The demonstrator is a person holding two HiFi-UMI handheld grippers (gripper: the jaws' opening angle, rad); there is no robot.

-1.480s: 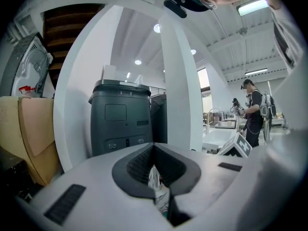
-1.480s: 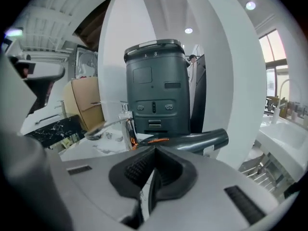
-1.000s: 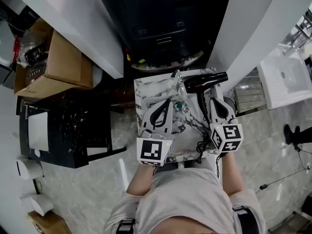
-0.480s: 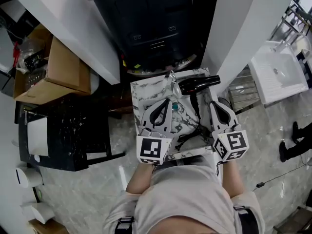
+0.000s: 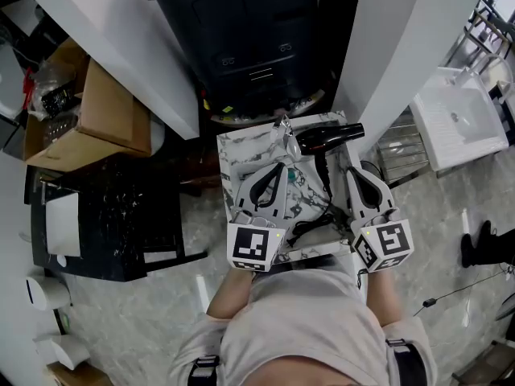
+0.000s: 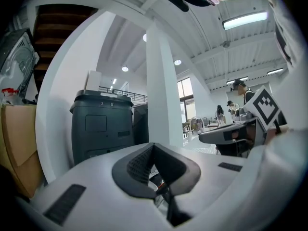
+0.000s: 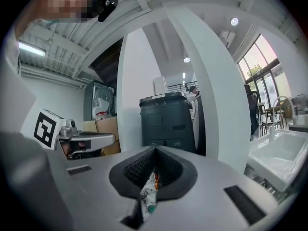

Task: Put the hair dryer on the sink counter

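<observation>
The black hair dryer (image 5: 326,137) lies on the marble sink counter (image 5: 241,155), nozzle to the right, handle toward me. Its cord (image 5: 310,227) curls across the counter's near edge. A chrome faucet (image 5: 286,133) stands just left of the dryer. My left gripper (image 5: 278,167) hovers over the counter's left half, shut and empty. To the right of the handle my right gripper (image 5: 352,170) is also shut, holding nothing and clear of the dryer. In the left gripper view the left gripper (image 6: 153,146) has its pads together, and so does the right gripper (image 7: 154,150) in its own view.
A dark bin (image 5: 249,30) stands behind the counter between two white pillars. A cardboard box (image 5: 96,111) and a black table (image 5: 105,207) are to the left. A white basin (image 5: 455,123) is at the right. People stand far off in the left gripper view.
The right gripper has drawn back a little from the dryer's handle, and the cord now lies further onto the counter. Over the last half second almost nothing moved.
</observation>
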